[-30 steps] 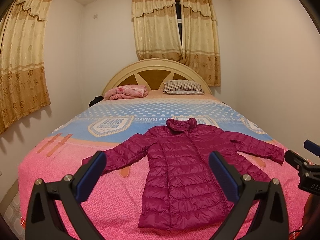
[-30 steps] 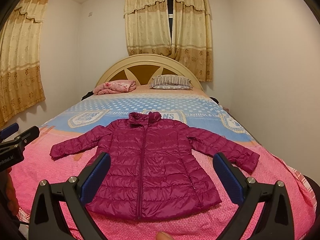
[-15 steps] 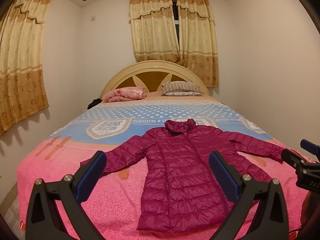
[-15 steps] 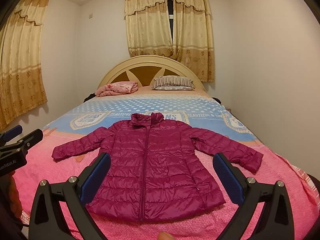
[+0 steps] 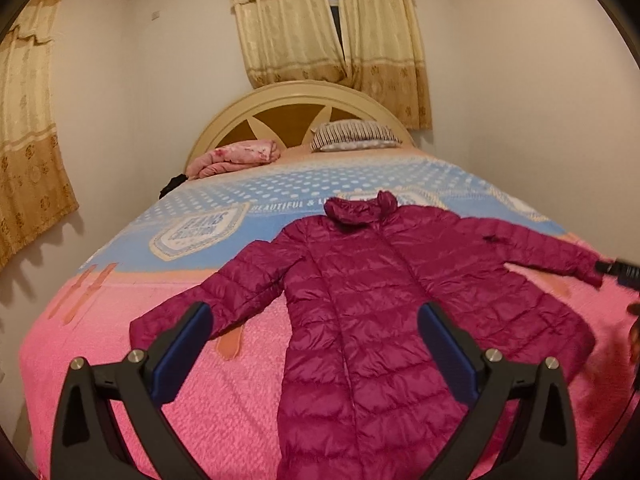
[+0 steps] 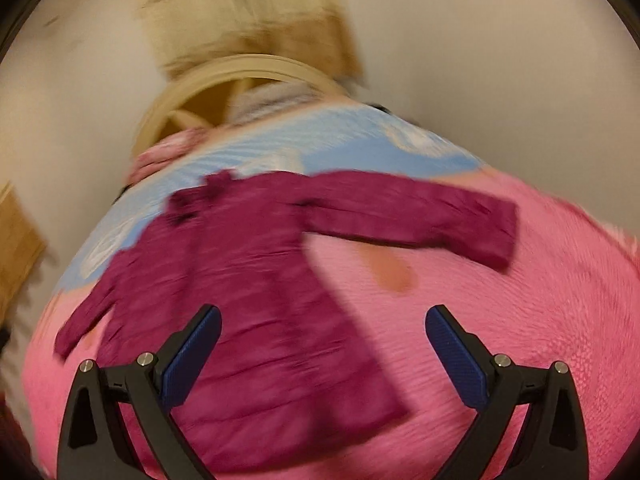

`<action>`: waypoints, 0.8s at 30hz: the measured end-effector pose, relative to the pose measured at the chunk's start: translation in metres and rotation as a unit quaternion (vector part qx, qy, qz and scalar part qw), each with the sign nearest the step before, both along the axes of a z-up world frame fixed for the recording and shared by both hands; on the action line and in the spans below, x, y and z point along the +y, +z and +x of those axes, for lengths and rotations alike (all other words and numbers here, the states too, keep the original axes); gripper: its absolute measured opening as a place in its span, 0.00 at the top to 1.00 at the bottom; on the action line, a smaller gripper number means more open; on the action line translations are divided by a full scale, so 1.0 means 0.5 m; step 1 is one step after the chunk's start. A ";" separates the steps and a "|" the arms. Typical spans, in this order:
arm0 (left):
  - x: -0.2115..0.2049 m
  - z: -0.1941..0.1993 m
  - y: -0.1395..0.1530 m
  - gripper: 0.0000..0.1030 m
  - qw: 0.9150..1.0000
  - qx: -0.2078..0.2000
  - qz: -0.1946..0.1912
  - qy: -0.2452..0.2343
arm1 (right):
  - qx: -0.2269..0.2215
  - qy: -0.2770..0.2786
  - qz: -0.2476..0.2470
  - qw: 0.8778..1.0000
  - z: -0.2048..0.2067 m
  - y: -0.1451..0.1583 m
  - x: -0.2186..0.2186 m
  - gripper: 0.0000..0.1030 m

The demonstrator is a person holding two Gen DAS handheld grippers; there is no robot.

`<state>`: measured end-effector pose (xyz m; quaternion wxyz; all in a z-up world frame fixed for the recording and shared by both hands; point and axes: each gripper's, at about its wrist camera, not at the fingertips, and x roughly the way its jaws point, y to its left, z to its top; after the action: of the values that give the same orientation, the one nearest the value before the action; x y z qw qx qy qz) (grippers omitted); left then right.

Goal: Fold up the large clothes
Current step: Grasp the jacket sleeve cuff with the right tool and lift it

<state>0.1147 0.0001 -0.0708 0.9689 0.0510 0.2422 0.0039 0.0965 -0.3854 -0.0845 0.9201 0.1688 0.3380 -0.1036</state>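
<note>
Left hand-held gripper (image 5: 314,322) and right hand-held gripper (image 6: 322,326) both spread wide, released, above the bed's foot. Magenta quilted puffer jacket (image 5: 384,300) lies flat, sleeves out, on the pink-and-blue bedspread (image 5: 224,396). Beyond it: striped pillow (image 5: 354,135), folded pink blanket (image 5: 236,157), arched cream headboard (image 5: 296,96); right view motion-blurred.

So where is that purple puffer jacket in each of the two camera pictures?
Left wrist: puffer jacket lies centre-right on the bed, hem nearest.
Right wrist: blurred, it lies left of centre, one sleeve reaching right.
Shared landmark: the arched headboard.
</note>
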 end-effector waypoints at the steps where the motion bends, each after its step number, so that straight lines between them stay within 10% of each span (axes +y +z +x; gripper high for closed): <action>1: -0.002 0.015 -0.005 0.00 1.000 0.001 0.000 -0.003 | 0.006 -0.018 0.001 1.000 0.013 -0.008 -0.033 0.01; 8: -0.026 0.109 -0.039 0.00 1.000 0.013 0.015 -0.014 | 0.032 -0.100 0.036 0.994 0.120 -0.042 -0.197 0.07; 24: -0.033 0.167 -0.080 0.00 0.998 0.050 0.011 -0.027 | 0.083 -0.133 0.006 0.988 0.190 -0.114 -0.311 0.97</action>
<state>0.1981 -0.0164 -0.1107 0.9548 0.0688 0.2884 -0.0222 0.1914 -0.5409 -0.1416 0.8660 0.2079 0.3885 -0.2364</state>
